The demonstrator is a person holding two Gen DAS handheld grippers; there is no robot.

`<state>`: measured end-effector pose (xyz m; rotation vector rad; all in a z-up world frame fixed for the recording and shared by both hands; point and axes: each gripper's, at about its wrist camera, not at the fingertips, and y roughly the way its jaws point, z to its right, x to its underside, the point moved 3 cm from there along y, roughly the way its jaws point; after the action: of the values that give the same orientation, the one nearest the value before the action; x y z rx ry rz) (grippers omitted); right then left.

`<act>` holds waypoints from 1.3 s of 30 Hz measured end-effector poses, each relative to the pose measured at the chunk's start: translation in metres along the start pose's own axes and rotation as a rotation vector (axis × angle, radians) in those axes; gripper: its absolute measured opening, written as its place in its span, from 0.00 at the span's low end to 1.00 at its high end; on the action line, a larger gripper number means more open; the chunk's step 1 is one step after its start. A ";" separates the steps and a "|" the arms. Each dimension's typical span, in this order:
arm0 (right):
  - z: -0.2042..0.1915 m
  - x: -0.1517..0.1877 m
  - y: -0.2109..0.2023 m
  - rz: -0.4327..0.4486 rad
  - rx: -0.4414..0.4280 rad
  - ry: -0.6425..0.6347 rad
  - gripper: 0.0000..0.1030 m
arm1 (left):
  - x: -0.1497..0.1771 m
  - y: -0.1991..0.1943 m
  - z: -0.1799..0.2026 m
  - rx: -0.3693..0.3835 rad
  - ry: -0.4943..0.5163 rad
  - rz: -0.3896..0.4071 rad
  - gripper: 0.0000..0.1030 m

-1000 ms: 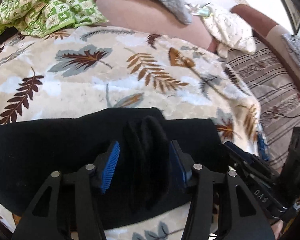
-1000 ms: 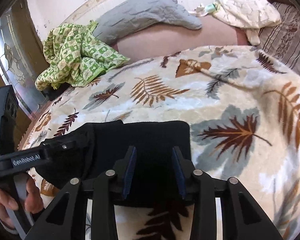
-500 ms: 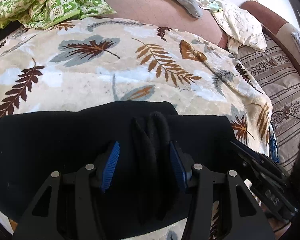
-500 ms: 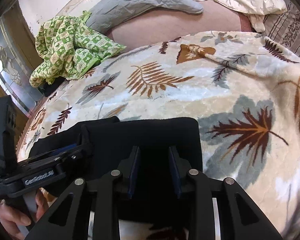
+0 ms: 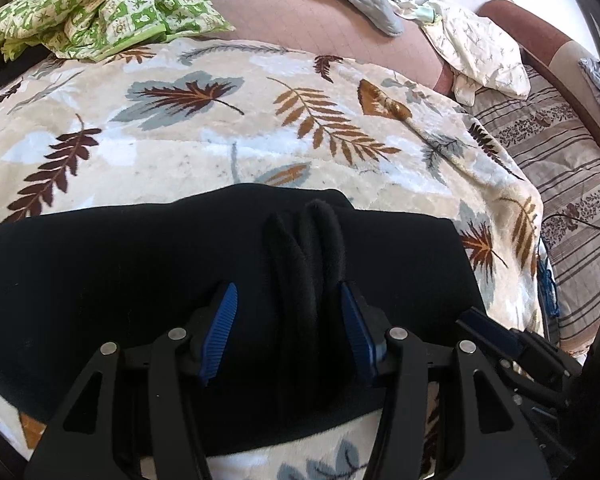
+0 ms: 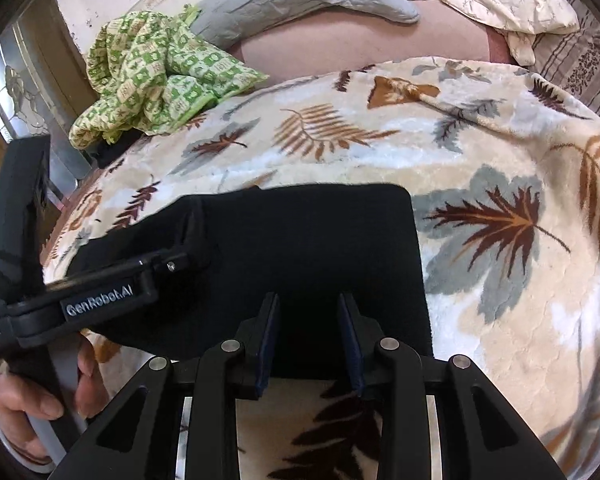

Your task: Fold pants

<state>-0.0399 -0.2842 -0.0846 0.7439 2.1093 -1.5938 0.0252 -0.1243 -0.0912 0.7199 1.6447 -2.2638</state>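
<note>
Black pants (image 5: 140,280) are laid flat on the leaf-print blanket (image 5: 220,140), a bunched ridge sitting mid-frame between the left claw (image 5: 288,328)'s parted pads, probably for gathering, while the right claw (image 6: 310,344), also apart, straddles the near hem.

We see bright, even daylight on the leaf-print blanket (image 5: 220,140), with soft shadows only. The black pants (image 5: 140,280) lying on it read as a near-featureless dark mass. Beyond the blanket, fisheye bending curves everything toward dark vignetted corners.
</note>
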 end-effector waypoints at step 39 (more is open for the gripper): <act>-0.084 -0.008 0.052 -0.069 -0.076 -0.150 0.10 | 0.036 -0.065 -0.118 -0.054 -0.228 0.078 0.62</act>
<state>-0.0009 -0.1936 -0.0954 0.5152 2.0942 -1.5434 -0.0078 0.0110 -0.0852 0.4837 1.5362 -2.1492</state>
